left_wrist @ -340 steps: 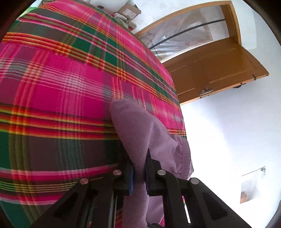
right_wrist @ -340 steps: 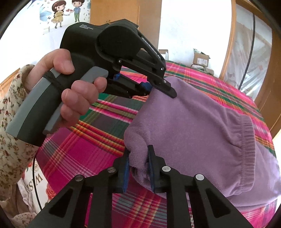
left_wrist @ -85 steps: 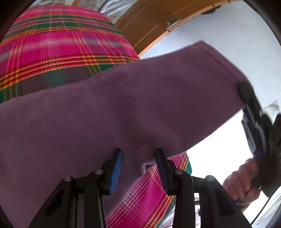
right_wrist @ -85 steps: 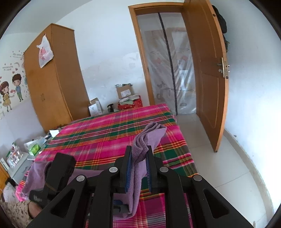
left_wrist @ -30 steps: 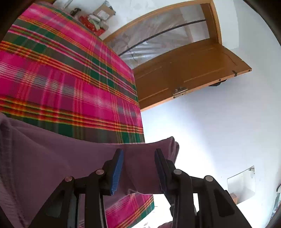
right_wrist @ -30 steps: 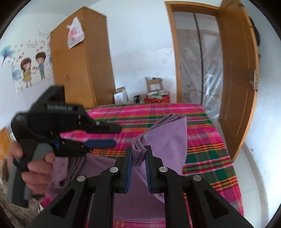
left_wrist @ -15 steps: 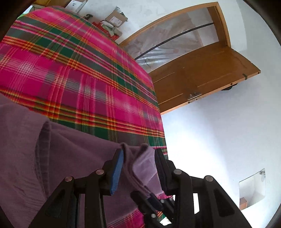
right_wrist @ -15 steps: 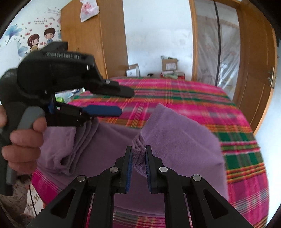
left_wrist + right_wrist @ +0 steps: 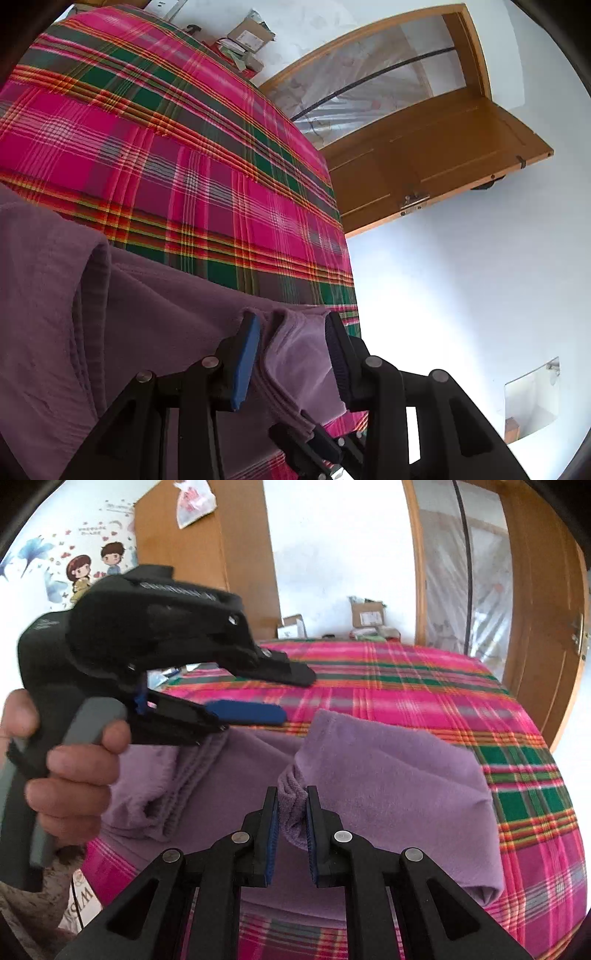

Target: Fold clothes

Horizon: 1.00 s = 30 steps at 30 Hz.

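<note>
Purple garment (image 9: pixel 388 760) on plaid bed (image 9: pixel 424 679)

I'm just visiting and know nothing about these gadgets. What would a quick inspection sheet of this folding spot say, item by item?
Surface: bed with a pink and green plaid cover, mostly bare beyond the garment.
Job's things: one purple fleece garment lying on the cover, partly folded over itself.
Clutter: nothing seen on the bed besides the garment.
Grippers: right gripper pinches a bunched edge of the garment; left gripper, held in a hand, has its fingers apart above the garment.
Cables: a thin black cord hangs below the hand at the bed's edge.
Surroundings: wooden wardrobe, cartoon wall stickers, cardboard boxes beyond the bed, open wooden door.
</note>
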Available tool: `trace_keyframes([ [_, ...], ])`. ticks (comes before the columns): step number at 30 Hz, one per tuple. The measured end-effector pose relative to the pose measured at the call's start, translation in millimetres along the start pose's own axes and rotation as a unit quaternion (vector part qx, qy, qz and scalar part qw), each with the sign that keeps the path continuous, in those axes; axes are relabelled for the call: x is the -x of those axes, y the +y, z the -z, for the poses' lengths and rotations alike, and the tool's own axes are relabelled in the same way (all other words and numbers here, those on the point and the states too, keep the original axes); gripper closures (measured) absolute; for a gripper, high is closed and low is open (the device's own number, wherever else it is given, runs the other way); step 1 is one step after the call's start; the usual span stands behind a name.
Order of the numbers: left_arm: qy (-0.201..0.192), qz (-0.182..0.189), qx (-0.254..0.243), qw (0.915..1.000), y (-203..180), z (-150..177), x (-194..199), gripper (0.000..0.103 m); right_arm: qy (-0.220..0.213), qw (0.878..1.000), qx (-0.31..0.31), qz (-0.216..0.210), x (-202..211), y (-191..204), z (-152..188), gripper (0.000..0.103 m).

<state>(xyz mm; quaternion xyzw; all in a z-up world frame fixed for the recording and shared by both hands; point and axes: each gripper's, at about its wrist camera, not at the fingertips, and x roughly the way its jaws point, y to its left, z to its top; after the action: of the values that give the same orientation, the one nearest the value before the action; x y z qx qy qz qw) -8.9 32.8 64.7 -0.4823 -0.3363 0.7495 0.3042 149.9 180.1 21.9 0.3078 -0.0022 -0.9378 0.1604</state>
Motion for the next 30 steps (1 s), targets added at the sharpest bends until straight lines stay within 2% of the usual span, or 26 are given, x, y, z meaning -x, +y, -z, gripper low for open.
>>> trace_keyframes([
  [5, -0.016, -0.002, -0.002, 0.9999, -1, 0, 4, 0.066, -0.004, 0.999, -0.019, -0.047, 2, 1, -3, 0.090],
  [7, -0.020, -0.006, -0.007, 0.9998, -2, 0, 5, 0.066, 0.007, 0.999, -0.001, -0.039, -6, 9, -1, 0.090],
  [10, -0.029, -0.017, -0.016, 0.9993, -4, 1, 6, 0.066, 0.019, 0.999, -0.005, -0.043, -15, 10, 2, 0.090],
  [21, -0.019, -0.020, -0.018, 0.9995, -5, 6, 3, 0.066, 0.030, 0.998, -0.012, -0.055, -18, 12, 13, 0.090],
  [30, -0.014, -0.024, -0.031, 0.9991, -10, 10, -2, 0.066, 0.064, 0.995, -0.024, -0.067, -31, 7, 15, 0.085],
])
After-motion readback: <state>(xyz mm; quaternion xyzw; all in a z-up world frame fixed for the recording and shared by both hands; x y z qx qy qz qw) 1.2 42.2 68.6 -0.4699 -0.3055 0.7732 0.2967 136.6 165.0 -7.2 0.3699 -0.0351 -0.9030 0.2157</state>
